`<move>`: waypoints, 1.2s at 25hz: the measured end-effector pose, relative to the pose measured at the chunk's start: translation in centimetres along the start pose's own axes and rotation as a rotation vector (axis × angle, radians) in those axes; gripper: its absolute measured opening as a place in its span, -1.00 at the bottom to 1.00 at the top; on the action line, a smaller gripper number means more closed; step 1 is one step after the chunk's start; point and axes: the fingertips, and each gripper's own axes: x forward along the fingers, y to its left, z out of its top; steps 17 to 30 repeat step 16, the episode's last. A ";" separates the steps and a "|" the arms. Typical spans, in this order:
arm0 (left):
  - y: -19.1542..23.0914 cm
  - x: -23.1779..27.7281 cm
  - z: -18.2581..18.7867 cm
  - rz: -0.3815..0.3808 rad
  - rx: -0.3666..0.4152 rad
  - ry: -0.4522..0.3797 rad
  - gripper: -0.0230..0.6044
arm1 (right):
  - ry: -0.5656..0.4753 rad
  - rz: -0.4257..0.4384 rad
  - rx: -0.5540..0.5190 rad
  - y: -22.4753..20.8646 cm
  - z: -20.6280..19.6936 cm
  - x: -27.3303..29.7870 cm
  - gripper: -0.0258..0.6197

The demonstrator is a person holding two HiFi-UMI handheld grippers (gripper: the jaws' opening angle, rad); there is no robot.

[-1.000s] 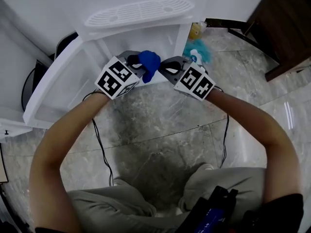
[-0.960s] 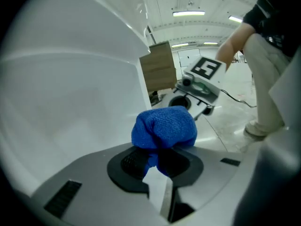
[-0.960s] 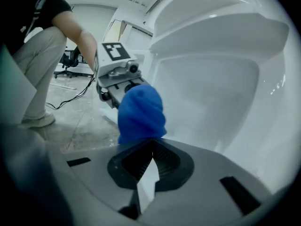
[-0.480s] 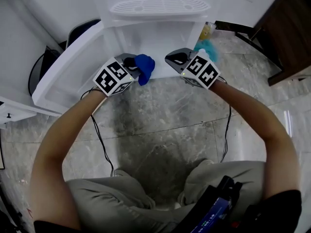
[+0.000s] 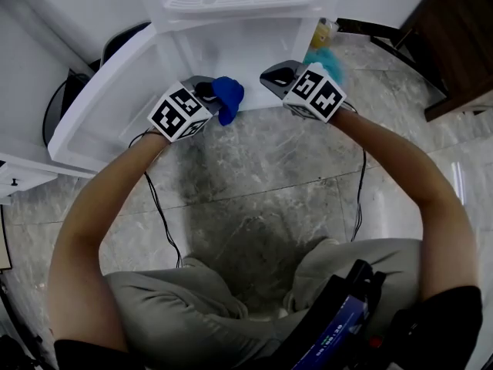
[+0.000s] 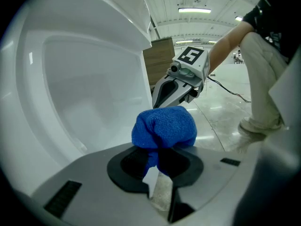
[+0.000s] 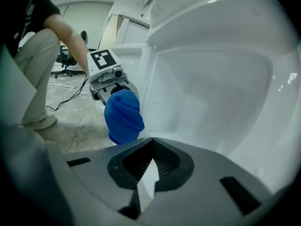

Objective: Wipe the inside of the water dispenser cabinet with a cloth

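A bunched blue cloth point(image 5: 228, 97) point(image 6: 163, 128) point(image 7: 123, 116) is clamped in my left gripper point(image 5: 218, 105) point(image 6: 159, 160), which is shut on it at the front lip of the open white water dispenser cabinet point(image 5: 231, 48) point(image 6: 89, 93) point(image 7: 211, 98). The cloth hangs just at the cabinet's lower opening edge. My right gripper point(image 5: 269, 75) point(image 7: 149, 166) is shut and holds nothing. It sits to the right of the cloth, at the same front edge, a short gap apart from the left one.
The cabinet door point(image 5: 100, 106) stands swung open to the left. A teal duster and a yellow bottle point(image 5: 322, 48) lie on the marble floor point(image 5: 254, 183) beside the cabinet's right side. A dark wooden cabinet point(image 5: 454, 45) is at the far right. Cables point(image 5: 158, 214) trail along the floor.
Both grippers have shifted up the picture toward the cabinet opening, the left one carrying the blue cloth along. Neither gripper's jaws changed.
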 end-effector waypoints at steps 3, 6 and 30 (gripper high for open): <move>0.2 0.2 0.5 -0.003 -0.003 -0.016 -0.68 | -0.009 -0.006 0.011 -0.4 -0.2 0.0 -0.93; 0.4 0.3 0.6 0.003 -0.006 -0.022 -0.68 | -0.001 -0.004 0.020 -0.3 -0.7 0.4 -0.93; 0.5 0.8 0.8 0.009 -0.016 -0.033 -0.68 | -0.003 0.025 -0.067 0.9 -0.1 0.9 -0.93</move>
